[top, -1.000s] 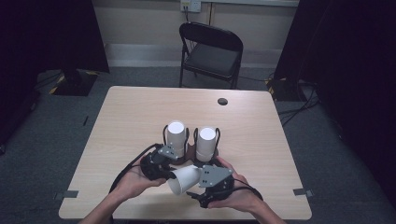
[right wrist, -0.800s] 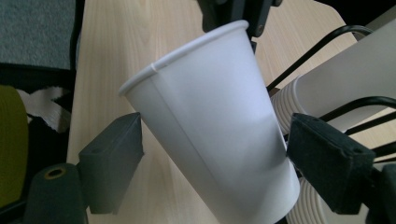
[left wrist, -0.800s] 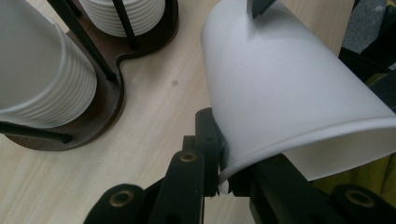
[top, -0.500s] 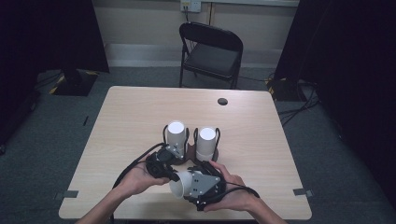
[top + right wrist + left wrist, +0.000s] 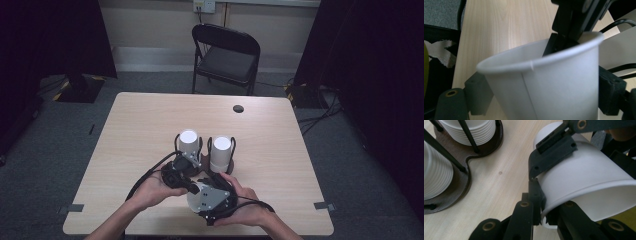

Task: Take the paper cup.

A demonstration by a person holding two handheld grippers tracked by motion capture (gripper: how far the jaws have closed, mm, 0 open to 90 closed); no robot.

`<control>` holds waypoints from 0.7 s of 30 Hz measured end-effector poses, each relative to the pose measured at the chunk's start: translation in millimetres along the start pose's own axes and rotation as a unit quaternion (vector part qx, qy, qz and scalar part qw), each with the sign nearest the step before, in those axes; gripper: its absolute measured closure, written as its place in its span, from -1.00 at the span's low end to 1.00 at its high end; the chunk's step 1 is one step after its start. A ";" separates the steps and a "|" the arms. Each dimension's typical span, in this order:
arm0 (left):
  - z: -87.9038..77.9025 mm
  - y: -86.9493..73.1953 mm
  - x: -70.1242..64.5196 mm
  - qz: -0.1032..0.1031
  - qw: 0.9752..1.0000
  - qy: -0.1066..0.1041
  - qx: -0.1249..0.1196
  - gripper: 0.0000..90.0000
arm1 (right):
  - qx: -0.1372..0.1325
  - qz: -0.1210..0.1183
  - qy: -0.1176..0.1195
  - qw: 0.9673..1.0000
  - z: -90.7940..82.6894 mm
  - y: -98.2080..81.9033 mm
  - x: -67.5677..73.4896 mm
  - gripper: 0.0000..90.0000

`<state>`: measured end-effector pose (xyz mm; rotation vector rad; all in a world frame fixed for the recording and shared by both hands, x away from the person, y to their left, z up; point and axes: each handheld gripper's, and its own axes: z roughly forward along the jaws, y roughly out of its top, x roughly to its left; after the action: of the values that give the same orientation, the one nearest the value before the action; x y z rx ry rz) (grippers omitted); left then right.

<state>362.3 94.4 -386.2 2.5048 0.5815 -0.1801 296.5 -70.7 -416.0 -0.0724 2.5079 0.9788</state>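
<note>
Paper cup [image 5: 584,177] base hidden, right gripper [image 5: 544,82] clamps its body, left gripper [image 5: 541,205] pinches rim.

Black two-jaw tongs [image 5: 537,202] with brass-coloured pivot screws, grey three-cornered plate [image 5: 209,198] — seemingly screw-dotted, black trailing cables [image 5: 145,176], bare forearms

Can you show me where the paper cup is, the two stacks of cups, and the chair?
paper cup [image 5: 584,172], left gripper view, on its white side wall.
stacks of cups [image 5: 189,141], high view, on the left stack's top.
chair [image 5: 226,62], high view, on its dark seat.
</note>
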 end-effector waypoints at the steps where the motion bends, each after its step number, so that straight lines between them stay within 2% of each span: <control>1: 0.4 0.4 0.2 -0.002 1.000 0.001 -0.002 0.91 | -0.001 0.002 -0.001 1.000 0.3 0.2 -0.2 -0.62; 5: 1.4 2.6 0.1 -0.012 1.000 0.012 -0.003 0.91 | -0.005 0.004 -0.004 1.000 1.4 3.3 -1.5 -0.59; 8: 1.4 1.9 2.8 -0.030 0.999 0.010 -0.012 0.92 | -0.017 0.014 -0.012 1.000 -0.8 5.8 -1.1 -0.53; 10: 1.7 1.9 3.5 -0.032 0.999 0.009 -0.013 0.92 | -0.020 0.022 -0.010 1.000 -1.8 5.9 -2.3 -0.53; 12: 3.4 2.2 1.7 -0.033 0.999 0.022 -0.009 0.93 | -0.020 0.027 -0.007 0.999 -1.0 5.1 -3.0 -0.52; 14: 6.3 2.9 1.7 -0.037 0.999 0.017 -0.007 0.96 | -0.030 0.036 -0.007 0.999 -1.2 4.9 -3.9 -0.51; 16: 6.8 2.2 1.9 -0.038 0.999 0.017 -0.013 0.96 | -0.020 0.028 -0.012 0.999 -1.6 6.7 -2.6 -0.51; 21: 6.4 0.9 1.8 -0.043 0.999 0.017 -0.014 0.95 | -0.026 0.035 -0.008 0.999 -2.5 4.7 -2.9 -0.49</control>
<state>364.3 90.9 -391.5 2.4611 0.7009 -0.1600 297.2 -69.1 -410.2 0.0071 2.4867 1.0675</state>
